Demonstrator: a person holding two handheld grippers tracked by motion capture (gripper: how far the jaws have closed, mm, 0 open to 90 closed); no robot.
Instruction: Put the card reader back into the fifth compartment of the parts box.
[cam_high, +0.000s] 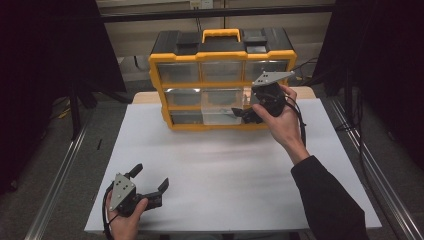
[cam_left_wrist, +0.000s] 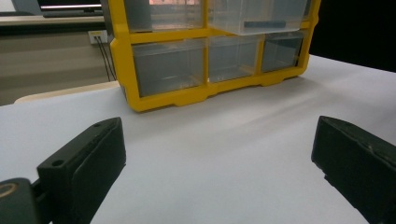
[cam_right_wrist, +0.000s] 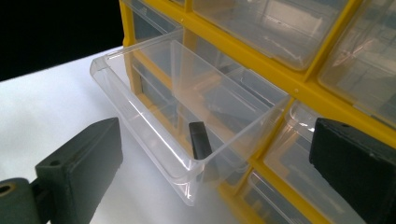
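One drawer (cam_right_wrist: 187, 116) pulled out of yellow cabinet (cam_high: 222, 80), middle row, right side; small dark item (cam_right_wrist: 200, 140) lay inside.

Right gripper (cam_high: 245, 114) was held up at the open drawer, jaws spread, nothing pinched – prob. lined up to reach in for the item or push the drawer shut. Left gripper (cam_high: 150, 180) sat low near the front edge of white table (cam_high: 225, 165), jaws spread & empty, well apart from the cabinet – likely parked out of the way.
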